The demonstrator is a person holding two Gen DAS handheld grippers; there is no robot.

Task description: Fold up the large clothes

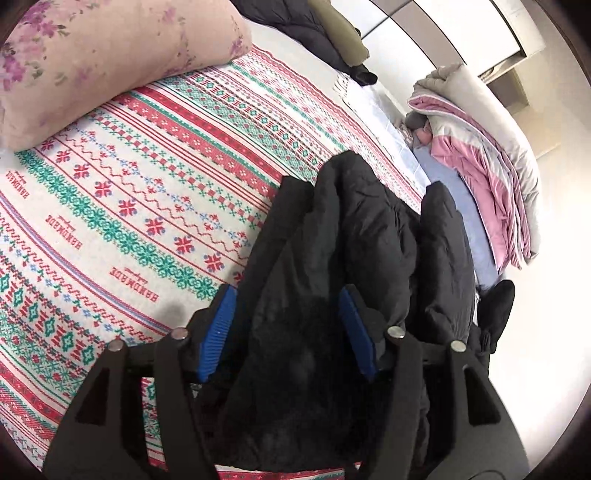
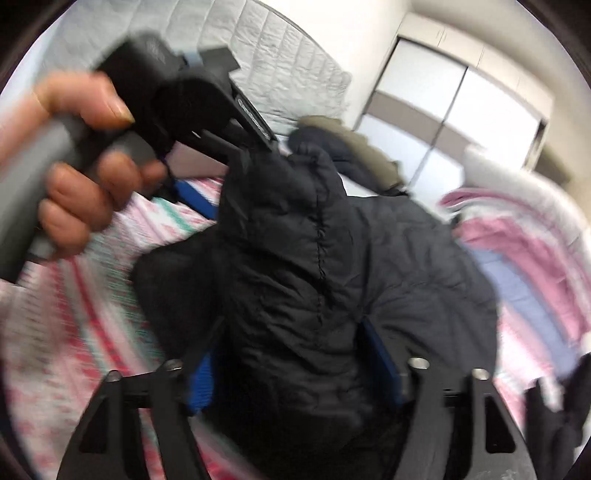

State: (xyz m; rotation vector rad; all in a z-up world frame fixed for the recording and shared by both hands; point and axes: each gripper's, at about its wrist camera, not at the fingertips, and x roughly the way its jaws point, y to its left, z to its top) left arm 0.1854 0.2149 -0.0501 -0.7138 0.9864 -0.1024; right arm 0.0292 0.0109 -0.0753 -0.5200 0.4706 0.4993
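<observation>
A black padded jacket (image 1: 354, 229) lies bunched on a patterned bedspread (image 1: 147, 184). In the left wrist view its bulk fills the gap of my left gripper (image 1: 332, 221). The jaws stand apart, the left blue pad (image 1: 218, 332) shows bare, and fabric drapes over the right finger. In the blurred right wrist view the jacket (image 2: 314, 240) rises in a peak between the wide-open jaws of my right gripper (image 2: 295, 325). A hand (image 2: 81, 184) holds the left gripper (image 2: 236, 173) at the jacket's top left.
A pink floral pillow (image 1: 110, 62) rests at the bed's far left. A pink and grey quilt (image 1: 480, 147) is heaped to the right. A dark coat with olive trim (image 1: 325, 33) lies at the far end. Wardrobe doors (image 2: 461, 110) stand behind.
</observation>
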